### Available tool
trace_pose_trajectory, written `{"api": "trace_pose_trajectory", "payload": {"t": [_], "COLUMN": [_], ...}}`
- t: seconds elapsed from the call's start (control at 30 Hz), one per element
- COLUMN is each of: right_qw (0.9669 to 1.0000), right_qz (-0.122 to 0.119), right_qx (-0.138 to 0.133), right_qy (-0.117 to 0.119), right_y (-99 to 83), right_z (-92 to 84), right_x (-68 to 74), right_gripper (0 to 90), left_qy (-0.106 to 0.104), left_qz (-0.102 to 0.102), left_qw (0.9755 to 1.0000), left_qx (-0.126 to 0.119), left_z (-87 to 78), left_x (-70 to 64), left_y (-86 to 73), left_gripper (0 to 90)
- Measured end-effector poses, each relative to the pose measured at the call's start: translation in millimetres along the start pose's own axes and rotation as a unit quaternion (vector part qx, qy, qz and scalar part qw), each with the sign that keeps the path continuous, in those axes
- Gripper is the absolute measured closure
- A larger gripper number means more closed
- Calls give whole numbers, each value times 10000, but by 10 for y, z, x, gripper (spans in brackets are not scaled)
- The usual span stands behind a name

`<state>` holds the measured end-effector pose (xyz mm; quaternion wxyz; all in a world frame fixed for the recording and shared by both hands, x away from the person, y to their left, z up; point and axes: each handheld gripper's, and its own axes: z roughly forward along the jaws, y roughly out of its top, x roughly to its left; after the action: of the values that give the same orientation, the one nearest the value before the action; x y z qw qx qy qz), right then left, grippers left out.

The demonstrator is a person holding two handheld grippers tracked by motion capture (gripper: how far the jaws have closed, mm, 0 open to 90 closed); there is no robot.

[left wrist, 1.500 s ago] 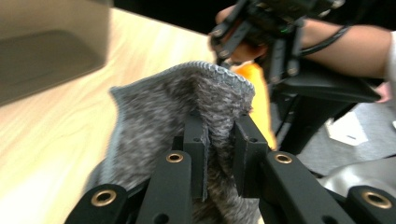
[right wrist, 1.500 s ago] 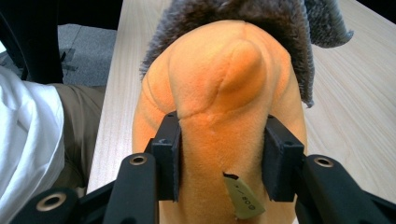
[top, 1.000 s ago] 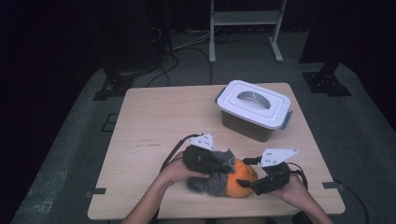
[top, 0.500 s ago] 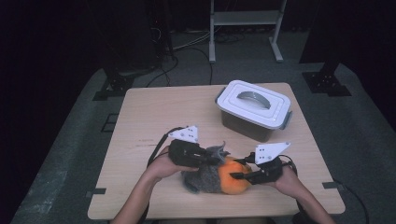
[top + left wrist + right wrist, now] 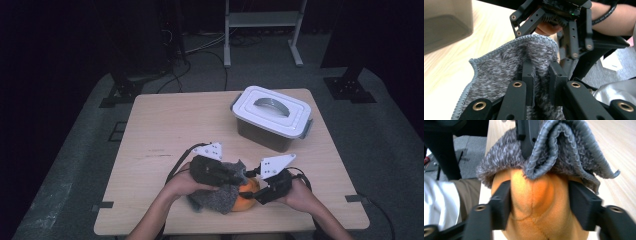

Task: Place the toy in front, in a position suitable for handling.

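Near the front edge of the desk [image 5: 165, 125], a little right of its middle, an orange ball [image 5: 245, 195] sits with a grey cloth [image 5: 220, 197] draped over its left side. The left gripper [image 5: 235, 176] comes in from the left, and its fingers [image 5: 527, 75] are pressed almost together, pinching a fold of the cloth between them. The right gripper [image 5: 252, 196] comes in from the right; its fingers [image 5: 502, 200] bracket the ball on both sides and have just been opening after a squeeze. They lie right against the ball's skin, though I can't tell how hard they press. A grey lidded box [image 5: 272, 117] stands well apart, toward the far right corner.
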<state>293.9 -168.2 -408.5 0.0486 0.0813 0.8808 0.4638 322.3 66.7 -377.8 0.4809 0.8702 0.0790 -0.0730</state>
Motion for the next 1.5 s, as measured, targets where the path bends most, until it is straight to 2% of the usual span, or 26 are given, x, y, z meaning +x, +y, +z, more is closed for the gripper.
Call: {"api": "trace_pose_trajectory", "payload": {"t": [0.13,0.23,0.43,0.67,0.7,0.73,0.8,0.97,1.13,1.23,1.3,1.4,1.5], "right_qw": [9998,9995,9991,9994,9994,9995,9997,9996,9995,9993,9992,9992,9993], "right_qz": [-162,-299,-388,-307,-298,-254,-138,-82,21,88,138,154,154], "right_qx": [-18,-42,-100,-147,-150,-176,-213,-266,-298,-351,-362,-361,-345], "right_qy": [113,136,161,107,96,38,-1,42,31,17,15,39,75], "right_y": [-85,-139,-228,-314,-325,-345,-382,-410,-397,-378,-351,-310,-315], "right_z": [-30,-50,-117,-203,-215,-241,-279,-288,-279,-259,-239,-206,-202], "right_x": [-10,-4,-9,-51,-58,-71,-88,-100,-117,-141,-165,-198,-215], "right_gripper": [500,520,538,538,538,538,538,537,533,532,531,531,531], "left_qy": [-35,-51,50,266,342,310,165,80,-111,-228,-337,-296,-330], "left_qz": [25,-82,-186,-389,-379,-419,-549,-456,-165,-6,60,83,7], "left_qw": [9999,9999,9998,9989,9985,9984,9984,9987,9984,9981,9983,9995,9994], "left_qx": [103,104,12,-4,184,219,29,-196,-531,-577,-477,-87,-71], "left_z": [12,-22,-157,-293,-292,-282,-277,-301,-391,-366,-279,-93,-36], "left_x": [-4,26,58,109,120,130,145,133,11,-50,-83,-86,-50], "left_y": [-13,-76,-178,-348,-386,-422,-472,-407,-198,-97,-52,-86,-182], "left_gripper": [774,775,774,771,771,771,771,772,771,771,771,770,771]}}
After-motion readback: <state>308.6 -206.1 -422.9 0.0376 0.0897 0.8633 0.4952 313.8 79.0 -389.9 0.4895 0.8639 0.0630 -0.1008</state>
